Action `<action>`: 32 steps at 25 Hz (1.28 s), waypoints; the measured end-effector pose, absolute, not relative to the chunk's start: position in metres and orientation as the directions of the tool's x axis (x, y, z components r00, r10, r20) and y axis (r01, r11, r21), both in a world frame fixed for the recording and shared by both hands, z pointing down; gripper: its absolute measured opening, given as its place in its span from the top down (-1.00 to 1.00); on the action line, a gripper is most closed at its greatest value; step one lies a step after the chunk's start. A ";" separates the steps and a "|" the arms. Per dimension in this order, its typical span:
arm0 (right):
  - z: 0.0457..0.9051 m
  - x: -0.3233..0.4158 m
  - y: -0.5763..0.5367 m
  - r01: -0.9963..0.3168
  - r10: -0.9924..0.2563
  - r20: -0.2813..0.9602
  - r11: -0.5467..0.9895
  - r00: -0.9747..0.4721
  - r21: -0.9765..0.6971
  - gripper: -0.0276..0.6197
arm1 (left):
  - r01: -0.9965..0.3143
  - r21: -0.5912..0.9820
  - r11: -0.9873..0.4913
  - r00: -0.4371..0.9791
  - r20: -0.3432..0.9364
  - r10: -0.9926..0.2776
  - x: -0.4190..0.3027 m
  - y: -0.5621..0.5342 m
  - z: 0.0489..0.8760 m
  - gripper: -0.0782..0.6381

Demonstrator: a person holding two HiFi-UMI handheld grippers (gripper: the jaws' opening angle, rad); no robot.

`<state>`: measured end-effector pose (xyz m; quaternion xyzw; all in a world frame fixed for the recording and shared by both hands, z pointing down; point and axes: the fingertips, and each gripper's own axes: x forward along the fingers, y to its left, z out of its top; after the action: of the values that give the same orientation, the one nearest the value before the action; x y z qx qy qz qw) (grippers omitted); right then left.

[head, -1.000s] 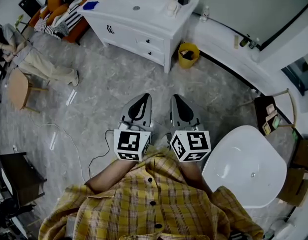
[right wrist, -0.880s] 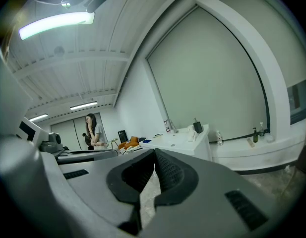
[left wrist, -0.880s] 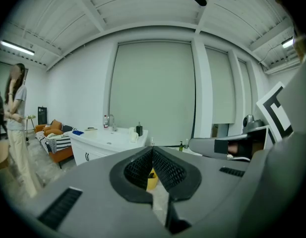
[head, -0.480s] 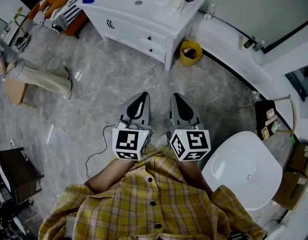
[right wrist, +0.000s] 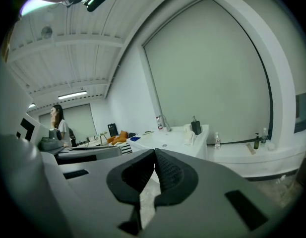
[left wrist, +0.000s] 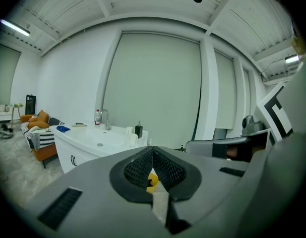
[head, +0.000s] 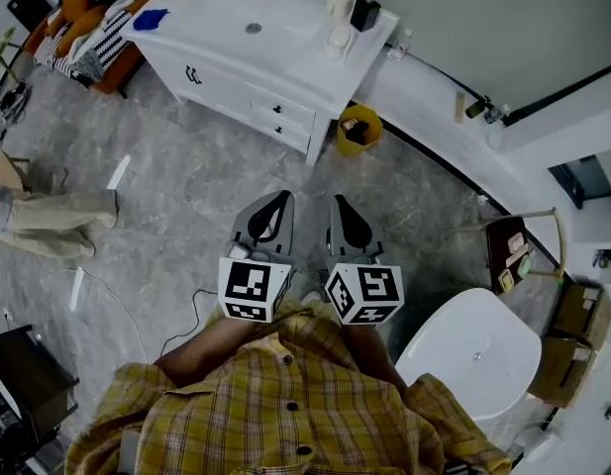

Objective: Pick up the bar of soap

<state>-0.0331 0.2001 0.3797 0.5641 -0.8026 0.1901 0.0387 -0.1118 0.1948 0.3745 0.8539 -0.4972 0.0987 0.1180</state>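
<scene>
Shifted slightly left since a second ago: white cabinet (head: 255,57). Left gripper (head: 281,198) and right gripper (head: 339,202) level, side by side at chest, pointing forward. Jaws of both together, empty.

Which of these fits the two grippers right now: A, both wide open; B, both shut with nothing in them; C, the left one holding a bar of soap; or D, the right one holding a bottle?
B: in their own views the left gripper and the right gripper each show the jaws pressed together at the tip, with nothing between them.
</scene>
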 end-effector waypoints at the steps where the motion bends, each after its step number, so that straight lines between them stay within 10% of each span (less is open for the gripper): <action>1: 0.378 -0.035 0.188 -0.924 -0.894 0.279 0.280 -0.350 -0.261 0.85 | -0.868 0.103 -0.485 0.493 0.285 -0.822 -0.115 0.183 0.372 0.75; 32: 0.362 -0.048 -0.010 -0.985 -0.944 0.320 0.033 -0.086 -0.169 0.85 | -0.740 0.149 -0.655 0.667 0.280 -0.690 -0.129 -0.043 0.368 0.75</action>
<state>-0.0484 -0.0097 0.3617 0.6732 -0.7161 0.1742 0.0596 -0.1291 -0.0431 0.3682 0.9043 -0.3955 0.0996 0.1258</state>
